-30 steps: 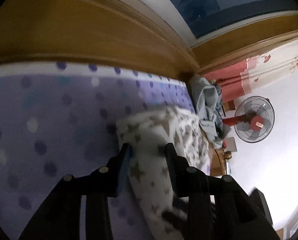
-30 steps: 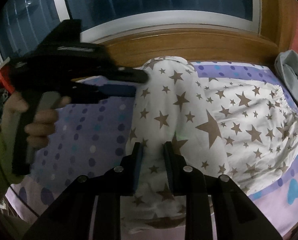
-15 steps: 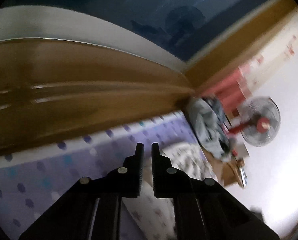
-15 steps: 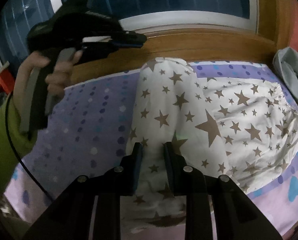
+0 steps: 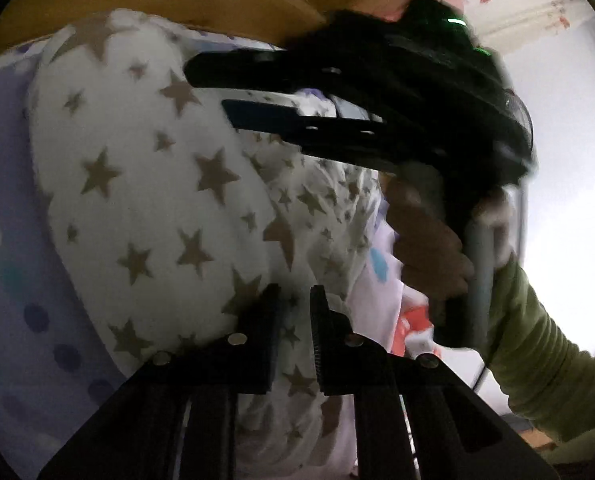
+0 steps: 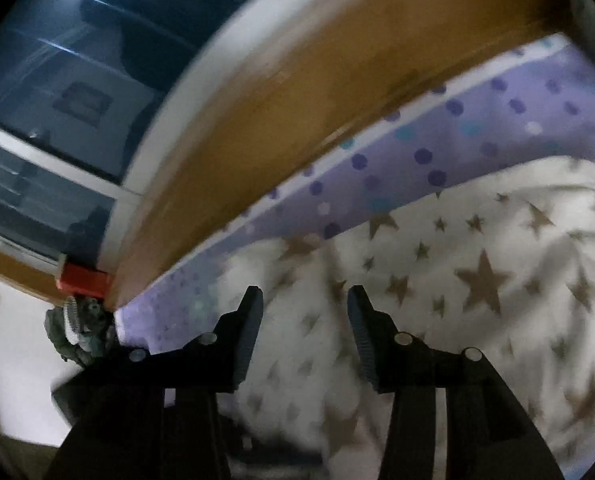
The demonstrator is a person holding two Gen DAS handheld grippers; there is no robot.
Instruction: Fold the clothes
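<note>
Since half a second ago, both tongs have swapped roles: the left tongs (image 5: 293,316), which were raised near the wooden headboard with jaws nearly together, now sit low against the star-print garment (image 5: 149,184), and the right tongs (image 6: 304,320), which were pinching the cloth, have let go and swung toward the window (image 6: 53,92). The left tongs' 2 fingers stand a narrow gap apart with starred fabric showing between them; whether they actually grip it cannot be told. The right tongs are spread wide with nothing held, hovering over the garment's edge. In the left wrist view the right tongs (image 5: 217,80) reach across the top of the cloth, held by a hand (image 5: 429,248) in a green sleeve (image 5: 537,356). The white garment lies bunched on the purple dotted bedsheet (image 6: 437,148), just below the wooden headboard (image 6: 297,112).
</note>
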